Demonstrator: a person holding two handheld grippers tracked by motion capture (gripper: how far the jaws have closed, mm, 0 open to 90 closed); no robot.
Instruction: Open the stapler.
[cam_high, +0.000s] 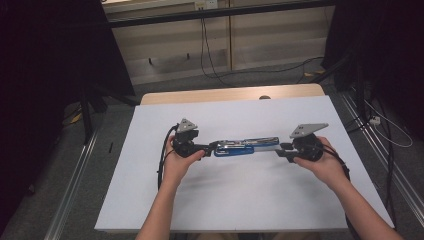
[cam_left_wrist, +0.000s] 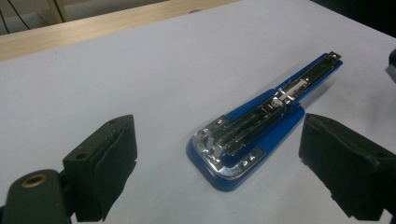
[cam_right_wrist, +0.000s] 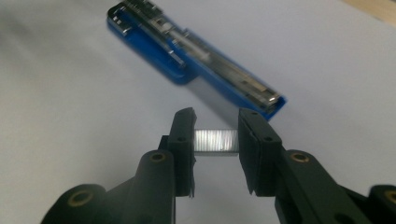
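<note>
2 risks: the right tool, pinching a staple strip endwise, may snap or drop it short of the open stapler lying on the surface between both tools, while the wide-open, empty left tool steadies nothing.

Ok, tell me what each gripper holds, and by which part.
Right gripper: a strip of staples, pinched across its ends. Left gripper: open, holding nothing.

The right gripper clamps a staple strip near the open blue stapler.
</note>
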